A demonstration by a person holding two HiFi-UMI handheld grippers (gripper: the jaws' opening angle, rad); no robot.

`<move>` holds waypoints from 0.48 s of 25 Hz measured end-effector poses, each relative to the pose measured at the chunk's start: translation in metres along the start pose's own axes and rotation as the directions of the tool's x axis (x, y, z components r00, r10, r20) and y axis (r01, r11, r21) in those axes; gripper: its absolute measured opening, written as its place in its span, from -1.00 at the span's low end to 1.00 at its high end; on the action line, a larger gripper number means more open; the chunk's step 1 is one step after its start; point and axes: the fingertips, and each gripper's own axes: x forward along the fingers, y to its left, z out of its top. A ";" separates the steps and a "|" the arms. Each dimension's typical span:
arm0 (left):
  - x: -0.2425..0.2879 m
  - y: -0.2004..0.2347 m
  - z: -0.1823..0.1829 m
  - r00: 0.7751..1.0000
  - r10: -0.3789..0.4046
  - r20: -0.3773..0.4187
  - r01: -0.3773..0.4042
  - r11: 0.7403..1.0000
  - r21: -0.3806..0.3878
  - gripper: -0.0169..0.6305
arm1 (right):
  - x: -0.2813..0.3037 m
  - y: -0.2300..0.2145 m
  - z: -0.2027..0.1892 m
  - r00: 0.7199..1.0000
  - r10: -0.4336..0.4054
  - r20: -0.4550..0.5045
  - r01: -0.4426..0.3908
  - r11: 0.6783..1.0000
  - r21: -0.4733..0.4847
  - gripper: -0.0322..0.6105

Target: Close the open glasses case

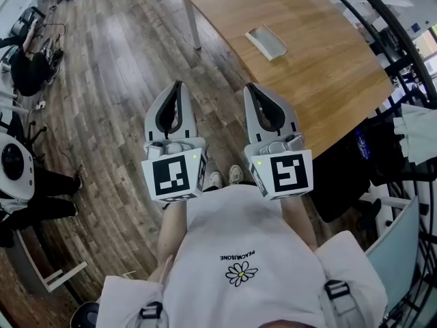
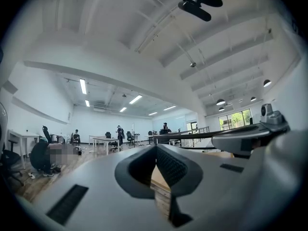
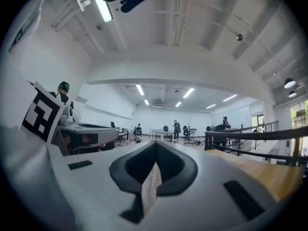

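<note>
The open glasses case (image 1: 266,42), a pale grey shallow shell, lies on the wooden table (image 1: 321,60) ahead and to the right. It shows only in the head view. I hold both grippers level, side by side, short of the table's near corner and well back from the case. The left gripper (image 1: 179,85) is over the wood floor, its tips together with nothing between them (image 2: 156,146). The right gripper (image 1: 250,87) is also shut and empty (image 3: 156,144), beside the table's near edge (image 3: 269,173).
A table leg (image 1: 192,29) stands ahead of the left gripper. A black chair (image 1: 348,176) and a curved dark railing (image 1: 403,53) are on the right. A person sits on the floor at far left (image 1: 27,67). Desks and people fill the far room (image 2: 108,139).
</note>
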 end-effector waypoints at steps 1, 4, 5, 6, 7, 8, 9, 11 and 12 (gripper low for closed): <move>0.001 0.000 -0.001 1.000 0.000 -0.002 0.000 1.000 -0.002 -0.90 | 0.000 -0.001 0.000 1.000 0.002 0.007 -0.002 1.000 0.022 -0.88; 0.004 0.000 -0.005 1.000 0.002 -0.012 -0.002 1.000 -0.020 -0.90 | 0.001 -0.008 -0.001 1.000 -0.003 0.012 0.002 0.998 0.065 -0.88; 0.006 0.000 -0.005 1.000 0.004 -0.013 -0.004 1.000 -0.024 -0.90 | 0.002 -0.011 -0.002 1.000 -0.007 0.012 0.006 0.998 0.068 -0.88; 0.008 0.000 -0.005 1.000 0.007 -0.013 -0.007 1.000 -0.027 -0.90 | 0.003 -0.015 -0.002 1.000 -0.011 0.011 0.010 0.998 0.068 -0.88; 0.010 0.000 -0.006 1.000 0.010 -0.013 -0.011 0.999 -0.030 -0.90 | 0.005 -0.019 -0.003 1.000 -0.012 0.009 0.012 0.998 0.068 -0.88; 0.012 0.000 -0.006 1.000 0.014 -0.015 -0.015 0.999 -0.034 -0.90 | 0.006 -0.022 -0.004 1.000 -0.010 0.006 0.010 0.998 0.069 -0.88; 0.014 -0.001 -0.007 1.000 0.018 -0.016 -0.018 0.999 -0.036 -0.90 | 0.006 -0.025 -0.006 1.000 -0.005 0.002 0.005 0.998 0.069 -0.88; 0.018 -0.002 -0.008 0.999 0.027 -0.017 -0.028 0.999 -0.036 -0.90 | 0.008 -0.029 -0.009 1.000 0.012 -0.004 -0.011 0.998 0.070 -0.88; 0.019 -0.003 -0.009 0.999 0.034 -0.015 -0.035 0.999 -0.035 -0.90 | 0.009 -0.031 -0.011 1.000 0.023 -0.004 -0.023 0.997 0.072 -0.88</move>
